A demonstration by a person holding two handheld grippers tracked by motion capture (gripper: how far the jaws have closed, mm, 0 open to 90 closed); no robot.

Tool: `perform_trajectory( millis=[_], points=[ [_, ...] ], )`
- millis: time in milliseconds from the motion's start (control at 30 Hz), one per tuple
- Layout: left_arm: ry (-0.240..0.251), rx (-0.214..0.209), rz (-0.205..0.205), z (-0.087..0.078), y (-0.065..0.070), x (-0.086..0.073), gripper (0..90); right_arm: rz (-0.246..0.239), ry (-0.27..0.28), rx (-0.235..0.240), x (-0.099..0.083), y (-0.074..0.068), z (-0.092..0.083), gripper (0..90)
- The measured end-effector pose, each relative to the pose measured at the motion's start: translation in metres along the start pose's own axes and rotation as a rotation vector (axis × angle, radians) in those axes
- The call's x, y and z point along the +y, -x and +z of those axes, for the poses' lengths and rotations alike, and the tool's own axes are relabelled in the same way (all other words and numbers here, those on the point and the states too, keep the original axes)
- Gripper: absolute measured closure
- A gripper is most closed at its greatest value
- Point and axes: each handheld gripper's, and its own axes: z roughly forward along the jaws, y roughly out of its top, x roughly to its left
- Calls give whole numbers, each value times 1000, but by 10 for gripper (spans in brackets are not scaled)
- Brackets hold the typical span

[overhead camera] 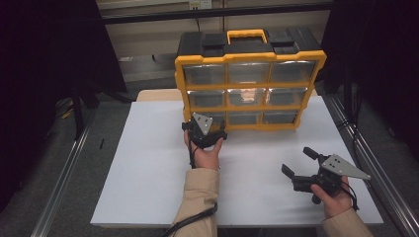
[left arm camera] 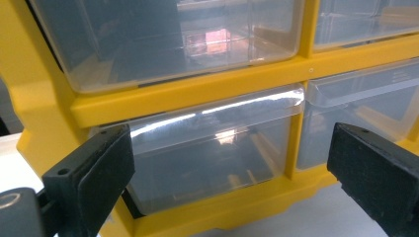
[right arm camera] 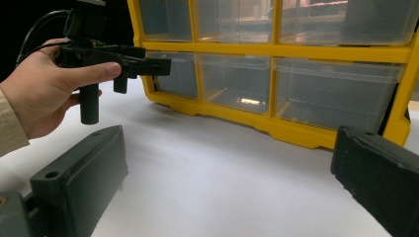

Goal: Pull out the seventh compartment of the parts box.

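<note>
Nine drawers (overhead camera: 207, 117), two grippers (overhead camera: 205, 129)

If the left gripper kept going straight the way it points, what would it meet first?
Most likely the bottom-left clear drawer of the yellow organizer: the open left gripper frames its front, close ahead, though the exact gap is unclear.

Looks like a lab or test setup: a white-covered tabletop (overhead camera: 148, 187) is framed by metal rails (overhead camera: 62, 177) and dark curtains (overhead camera: 44, 59), with a yellow parts organizer (overhead camera: 249, 69) set on it.
</note>
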Motion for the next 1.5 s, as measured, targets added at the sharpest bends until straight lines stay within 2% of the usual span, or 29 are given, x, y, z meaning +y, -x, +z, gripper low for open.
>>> perform_trajectory(
  millis=[67,100,167,300,333,367,400,467,500,533,567,600,633,667,700,733,767,800,933,1033,1067,1100,1200,1300,1367,1400,1433,1467,1500],
  points=[
    [-3,6,16,1,0,0,42,7,-1,4,0,0,0,4],
    [-13,9,49,0,0,1,46,6,-3,7,0,0,0,4],
    [-8,23,69,0,0,2,49,6,-3,7,0,0,0,4],
    [-4,27,142,-2,-1,3,69,0,0,9,-1,1,1,5],
    [-15,35,166,-3,-1,4,76,2,-1,11,-1,1,1,5],
    [-27,38,212,-4,-1,4,90,4,-4,12,-1,0,1,5],
    [-27,38,212,-4,-1,4,103,4,-4,12,-1,0,1,5],
    [-27,35,251,-4,1,3,125,4,-5,11,-1,0,1,5],
    [-35,37,303,-5,1,3,136,8,-3,7,-1,0,1,5],
    [-35,37,303,-5,1,3,141,7,-4,5,-1,0,1,6],
    [-26,44,322,-5,2,3,149,7,-4,5,-1,0,1,6],
    [-38,33,385,-5,2,4,161,8,-5,6,-1,0,1,6],
    [-45,39,412,-6,1,4,164,5,-4,6,-1,0,1,6],
    [-45,39,412,-6,1,4,169,5,-5,6,-1,0,1,6],
    [-45,42,424,-6,1,5,183,8,-7,5,-1,-1,1,7],
    [-44,43,456,-6,0,5,194,6,-5,7,-1,0,1,7],
    [-44,43,456,-6,0,5,197,6,-5,7,-1,0,1,7],
    [-41,45,494,-6,-2,7,208,6,-4,9,-1,0,2,7],
    [-40,48,516,-7,-2,7,240,9,-11,3,-1,0,2,7],
    [-34,51,573,-7,-2,7,272,9,-10,2,-1,0,2,8],
    [-34,54,612,-8,-1,7,286,12,-11,3,-1,0,2,8],
    [-34,54,612,-8,-1,7,301,12,-11,3,-1,0,2,8],
    [-50,66,681,-8,2,6,346,5,-12,6,-1,0,2,8],
    [-46,62,699,-7,3,5,364,11,-10,2,-1,0,2,8],
    [-65,41,722,-6,3,4,452,12,-11,1,-1,0,1,8],
    [-60,37,739,-5,3,5,458,11,-11,1,-1,0,2,8],
    [-66,46,782,-5,3,6,484,11,-13,3,-1,0,1,8],
    [-66,46,782,-5,3,6,502,10,-12,3,-1,0,2,8],
    [-56,48,761,-5,5,4,507,13,-13,5,-1,0,2,8]
  ],
)
